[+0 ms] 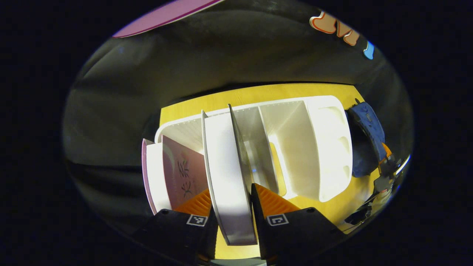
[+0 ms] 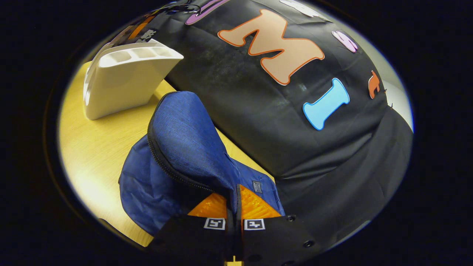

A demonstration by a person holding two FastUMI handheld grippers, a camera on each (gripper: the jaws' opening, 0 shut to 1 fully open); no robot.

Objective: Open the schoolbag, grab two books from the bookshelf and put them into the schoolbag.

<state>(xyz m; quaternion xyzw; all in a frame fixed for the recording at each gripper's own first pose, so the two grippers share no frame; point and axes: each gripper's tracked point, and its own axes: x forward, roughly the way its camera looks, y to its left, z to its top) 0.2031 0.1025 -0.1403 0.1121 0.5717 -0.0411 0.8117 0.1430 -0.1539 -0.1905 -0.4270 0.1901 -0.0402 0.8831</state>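
While clamped, tools [image 1: 232,207] on book [image 1: 227,173].

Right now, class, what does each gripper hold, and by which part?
Left gripper: a white book, by its lower edge. Right gripper: the schoolbag, by its open flap.

The left gripper view looks down close over the bookshelf [image 1: 258,147]; the right gripper view sits close against the schoolbag [image 2: 184,147]. Both share bookshelf, schoolbag and worktop [image 2: 99,147].

Not much you can actually read here

Pink book [image 1: 183,173] cover, lower left, has dark brush-style characters, too blurry to read; small schoolbag [image 2: 192,155] tag's illegible.
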